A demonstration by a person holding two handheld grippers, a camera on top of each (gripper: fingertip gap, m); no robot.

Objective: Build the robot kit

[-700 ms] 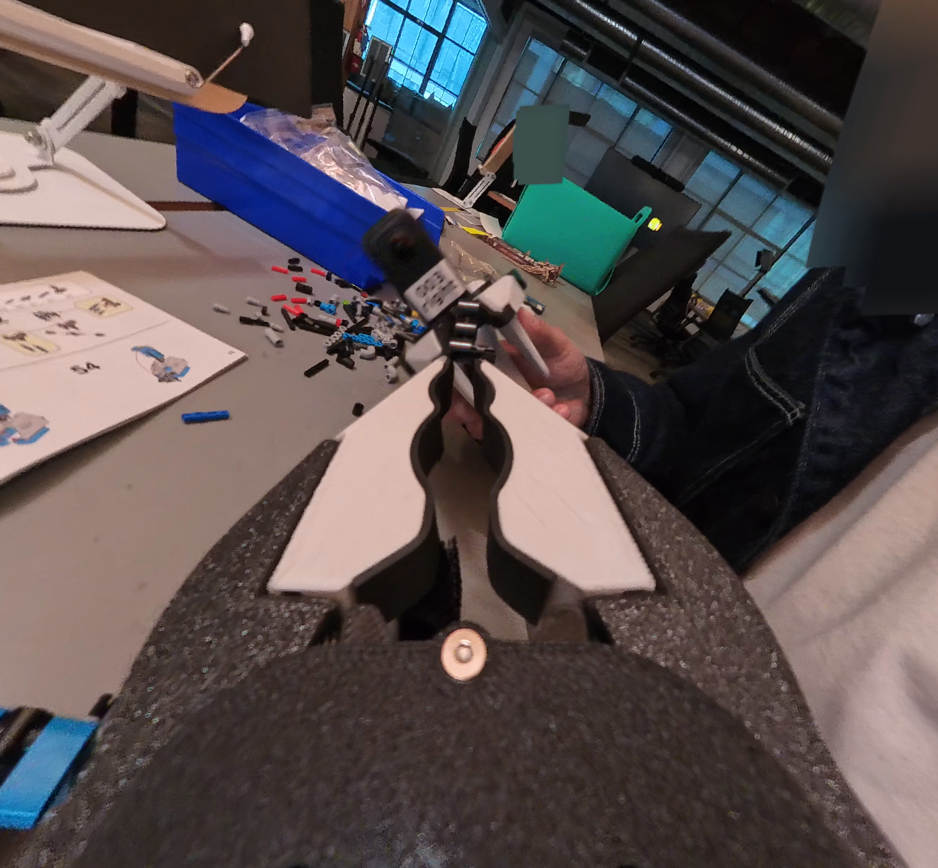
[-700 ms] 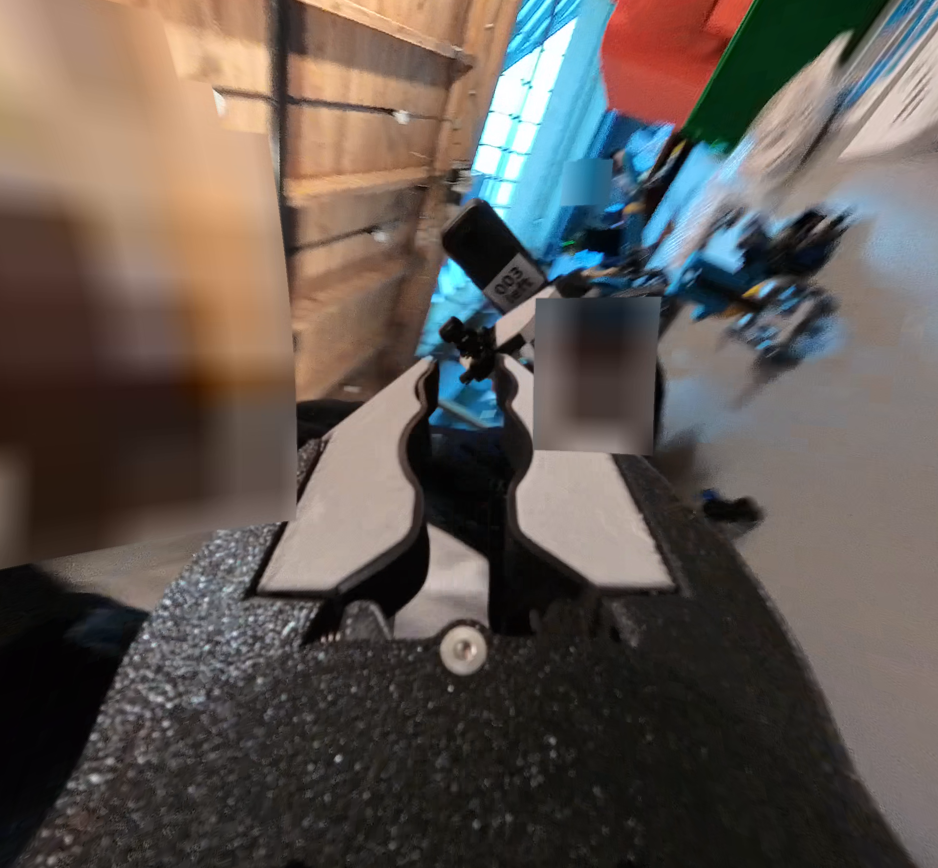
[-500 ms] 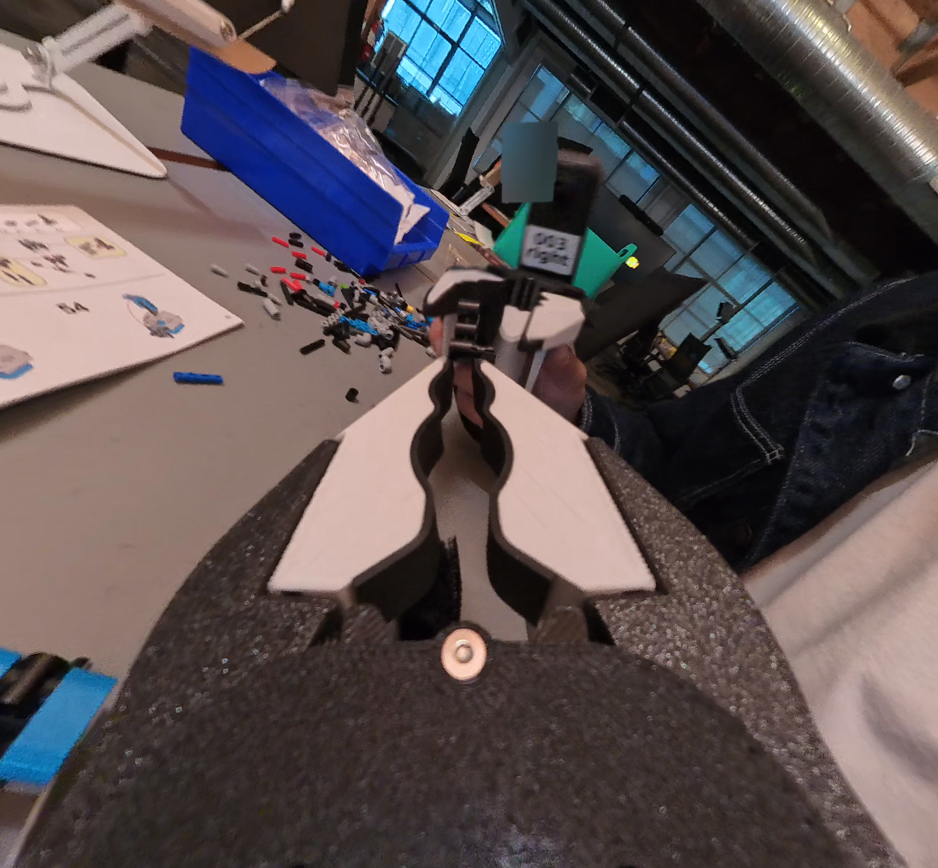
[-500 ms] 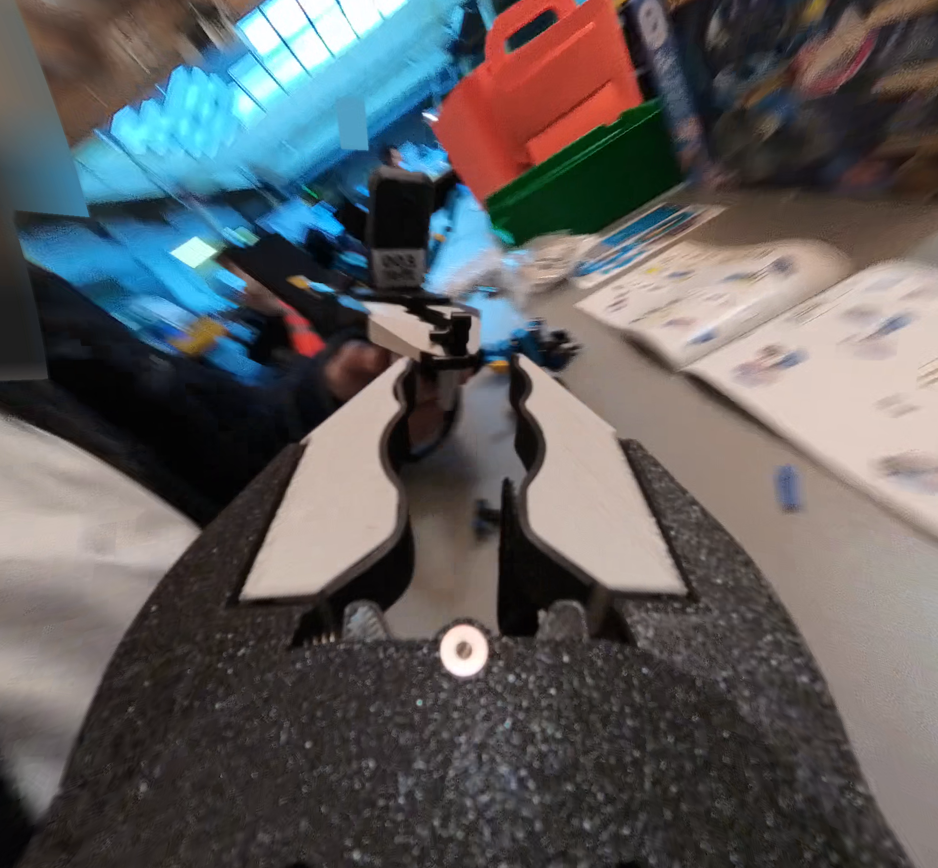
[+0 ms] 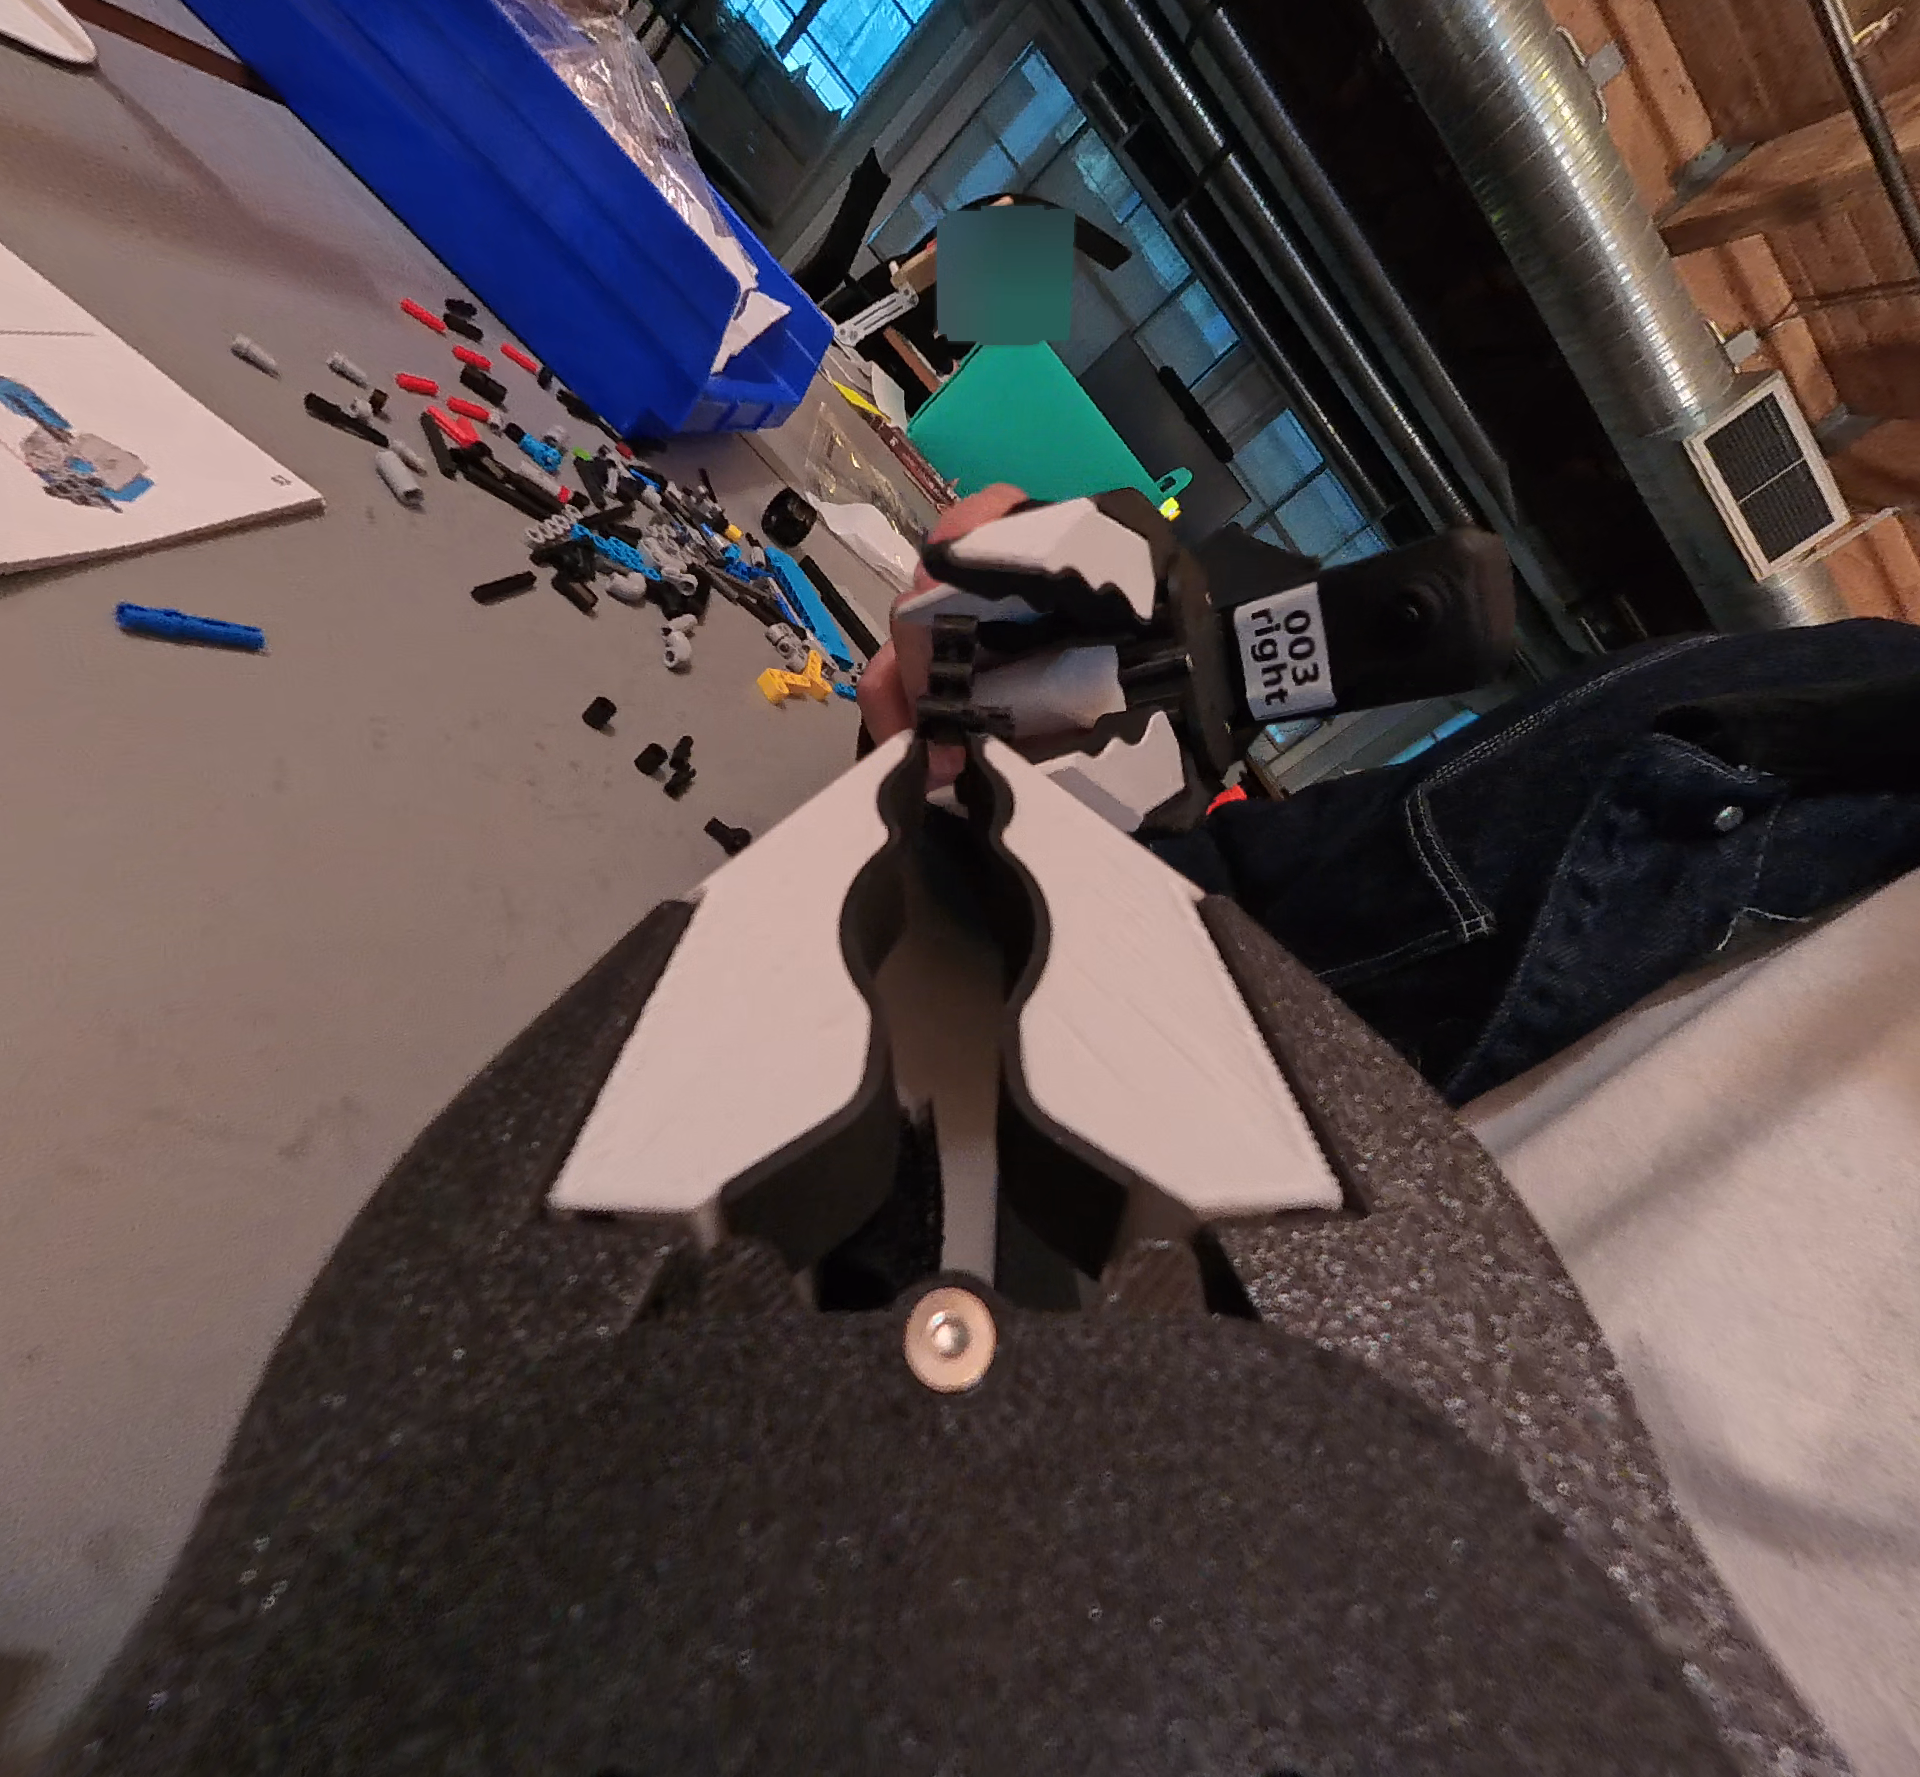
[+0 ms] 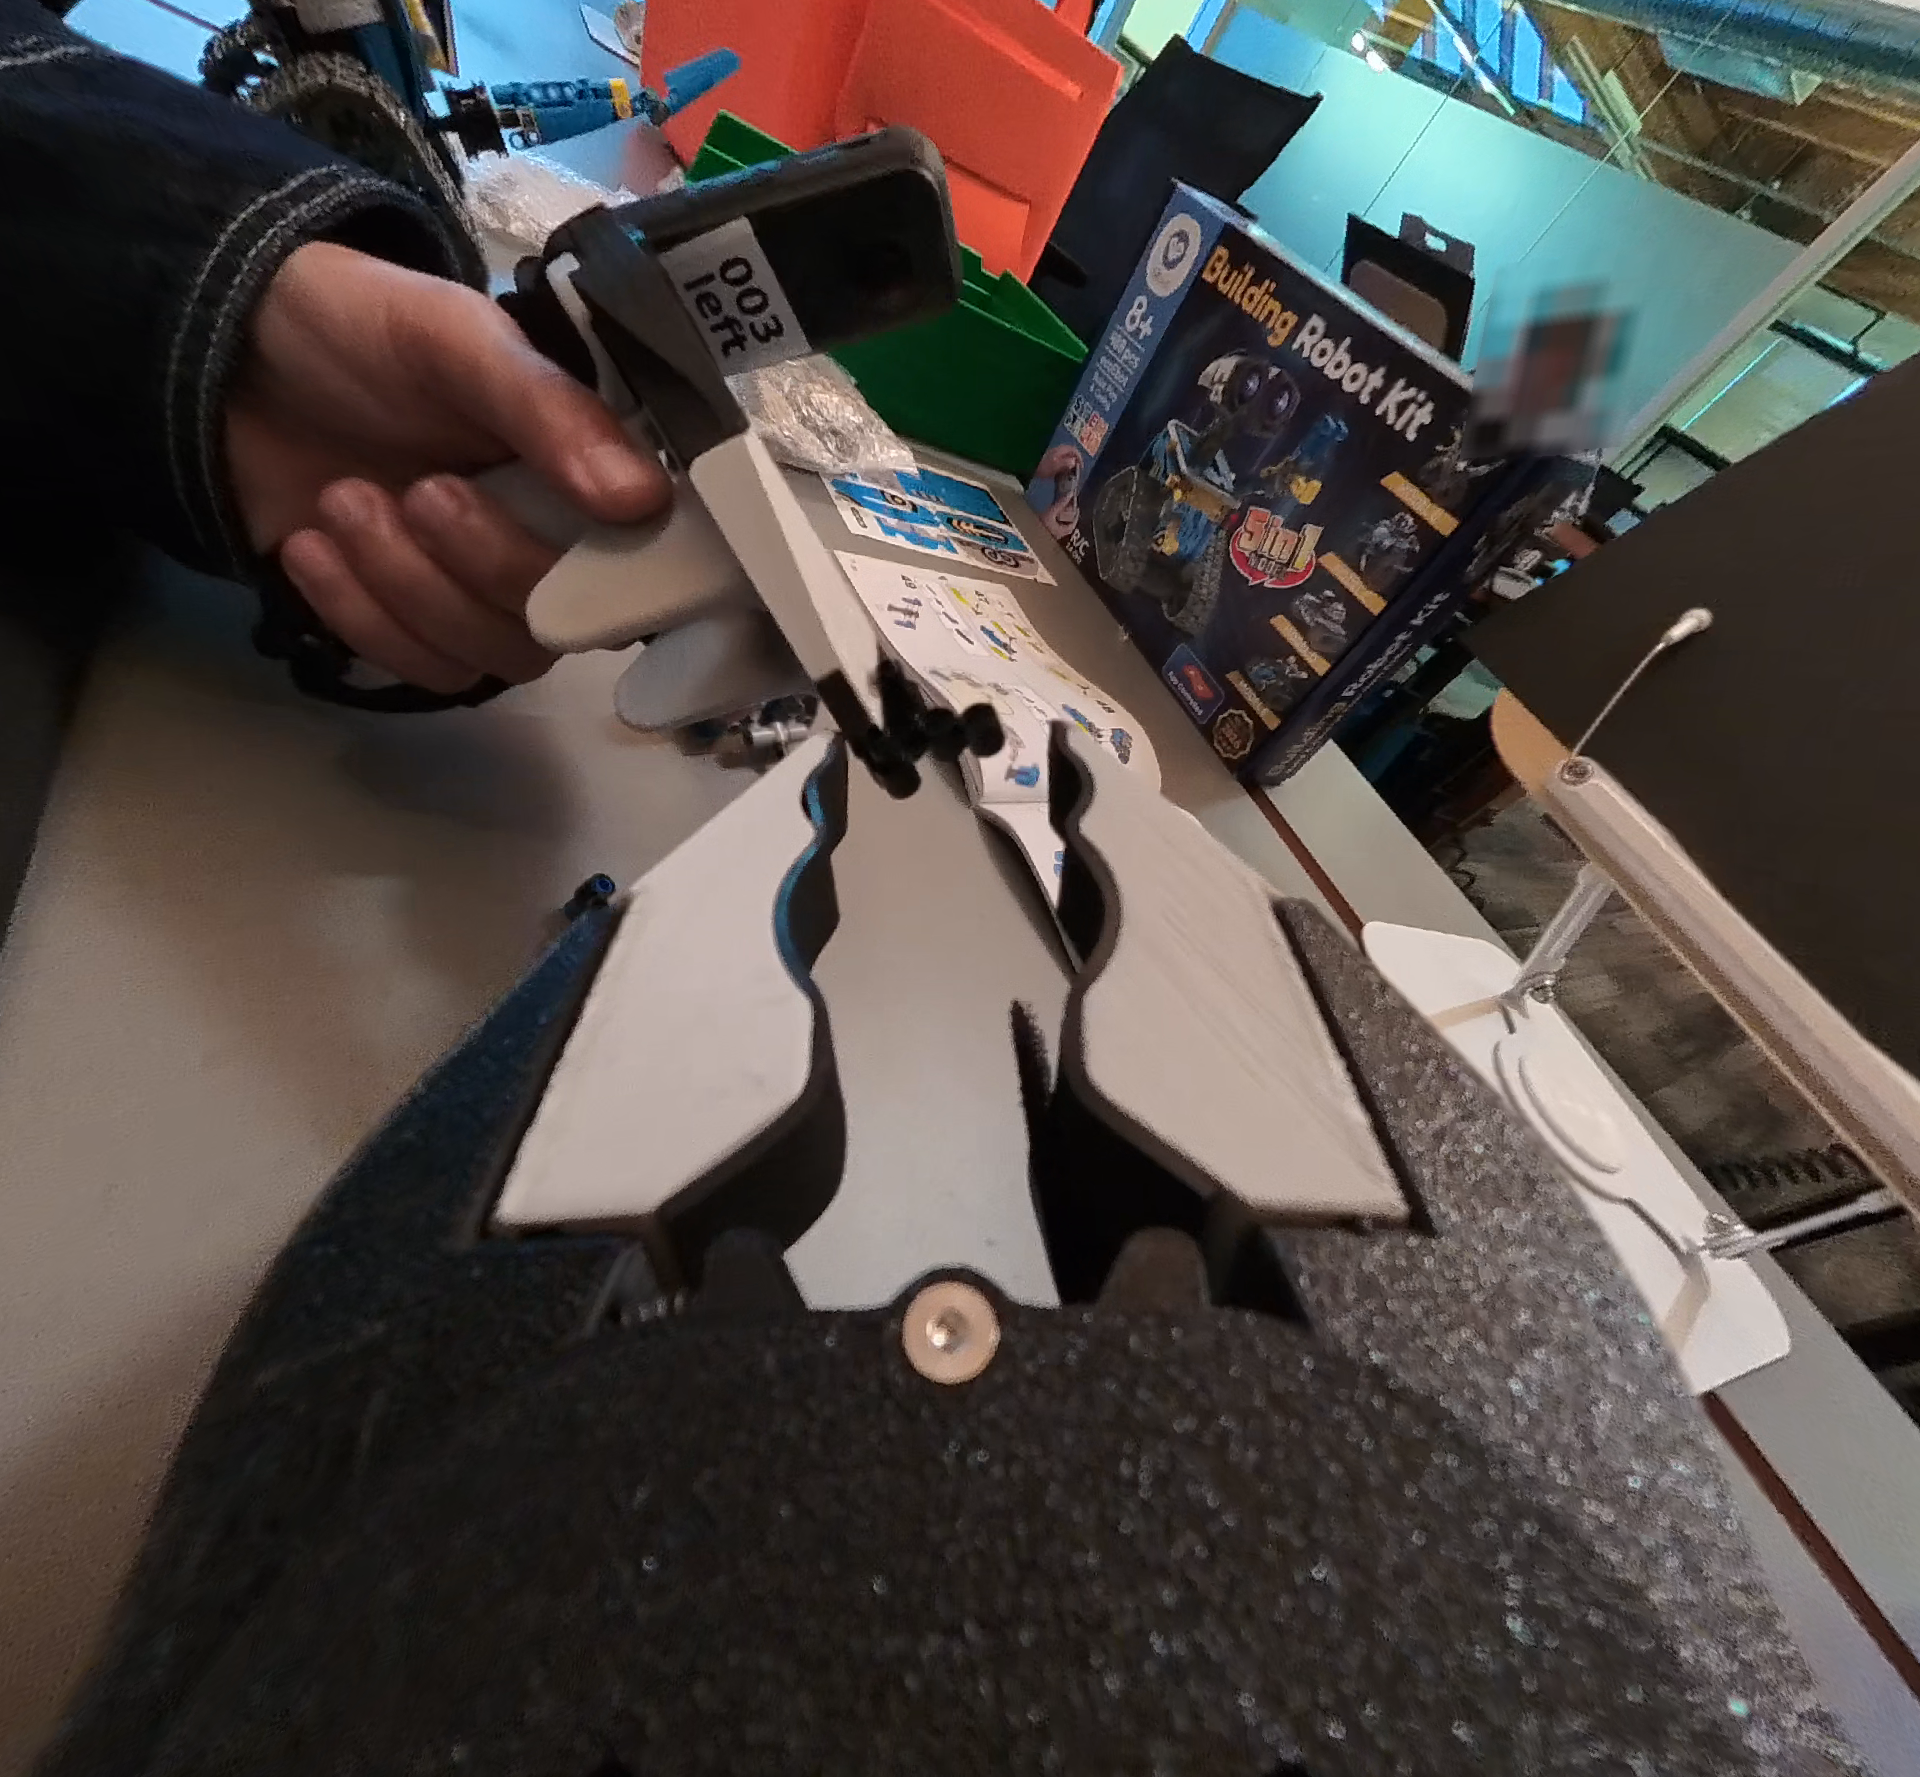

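My left gripper (image 5: 948, 748) is shut on a small black assembly of pins and connectors (image 5: 951, 683), held up above the grey table (image 5: 312, 896). My right gripper (image 6: 951, 763) is open, with its fingertips on either side of the same black assembly (image 6: 904, 730). The assembly sits close to its left fingertip. In the left wrist view the right gripper (image 5: 940, 631) comes in from the right, turned on its side. In the right wrist view a hand (image 6: 416, 470) holds the left gripper (image 6: 831, 678), which pinches the assembly from above left.
A blue bin (image 5: 499, 138) with plastic bags, a scatter of small loose pieces (image 5: 623, 522), an open instruction booklet (image 5: 104, 449) and a blue pin (image 5: 187, 628) lie on the table. A kit box (image 6: 1278, 522), orange carrier (image 6: 883, 34), green bin (image 6: 935, 345) and white stand base (image 6: 1558, 1104) are also there. Only a small space, under 4 cm, lies between the two pairs of fingers.
Both grippers have rolled and swung. The right gripper's jaws have spread and now straddle the black assembly, lying sideways in the left wrist view. The left gripper keeps its hold.
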